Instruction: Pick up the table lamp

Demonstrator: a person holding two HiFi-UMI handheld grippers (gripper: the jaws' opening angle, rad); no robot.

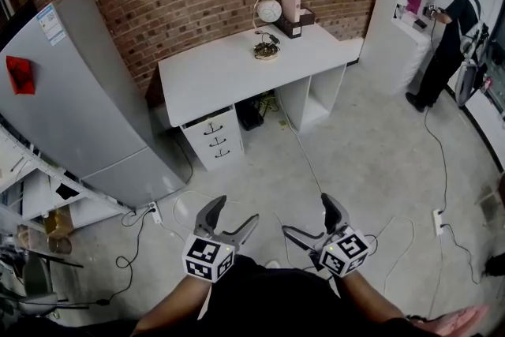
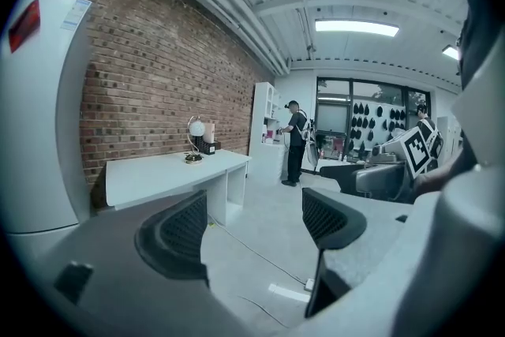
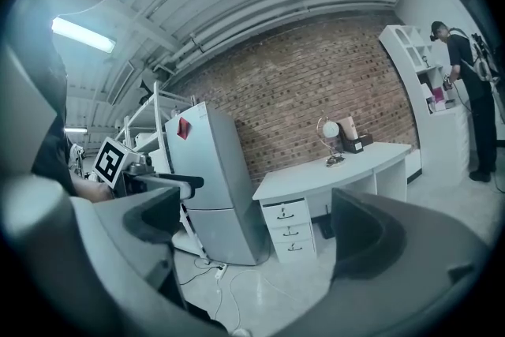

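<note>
The table lamp, a white globe in a thin metal hoop on a small round base, stands at the back of the white desk by the brick wall. It also shows small and far off in the left gripper view and in the right gripper view. Both grippers hang low in front of me over the floor, well short of the desk. My left gripper is open with nothing between its jaws. The same holds for my right gripper.
A brown box stands beside the lamp. The desk has a drawer unit at its left end. A grey fridge stands left of the desk. Cables and a power strip lie on the floor. A person stands at white shelves, far right.
</note>
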